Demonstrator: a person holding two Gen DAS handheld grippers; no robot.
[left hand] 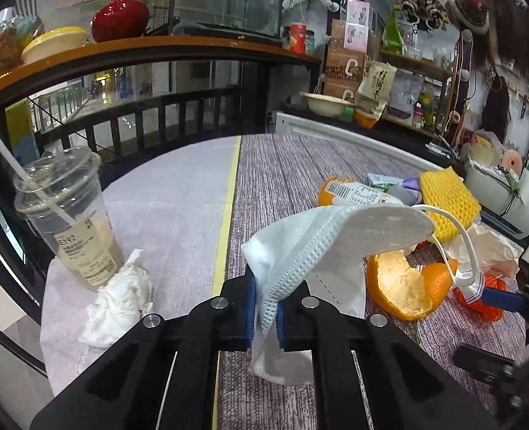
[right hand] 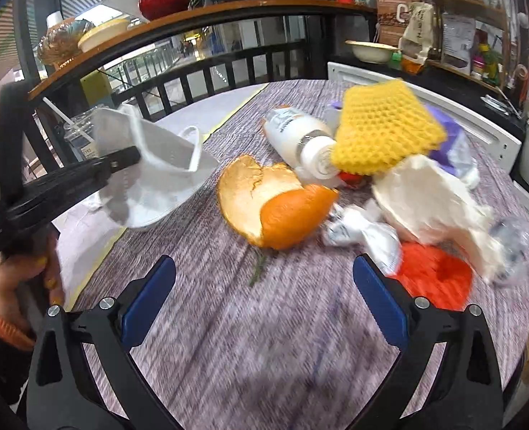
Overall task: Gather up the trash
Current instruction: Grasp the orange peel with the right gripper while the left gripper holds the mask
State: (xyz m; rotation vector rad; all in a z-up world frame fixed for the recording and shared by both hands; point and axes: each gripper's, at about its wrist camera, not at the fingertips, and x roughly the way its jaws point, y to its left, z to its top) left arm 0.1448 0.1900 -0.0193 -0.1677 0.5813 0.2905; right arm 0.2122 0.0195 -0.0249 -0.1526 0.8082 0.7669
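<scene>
We have the white face mask pinched between the blue pads of our left gripper, held up above the table and drooping over both sides of the jaws; it looks light and floppy, so a grip on the folded body seems safer than on the thin ear loop. Our right gripper hangs wide open and empty over the orange peel, which looks light, curled and fairly stiff, so we would take it by its rim.

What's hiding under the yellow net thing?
The yellow foam net lies on a white bottle's capped end and a purple wrapper. Anything else underneath is covered.
</scene>
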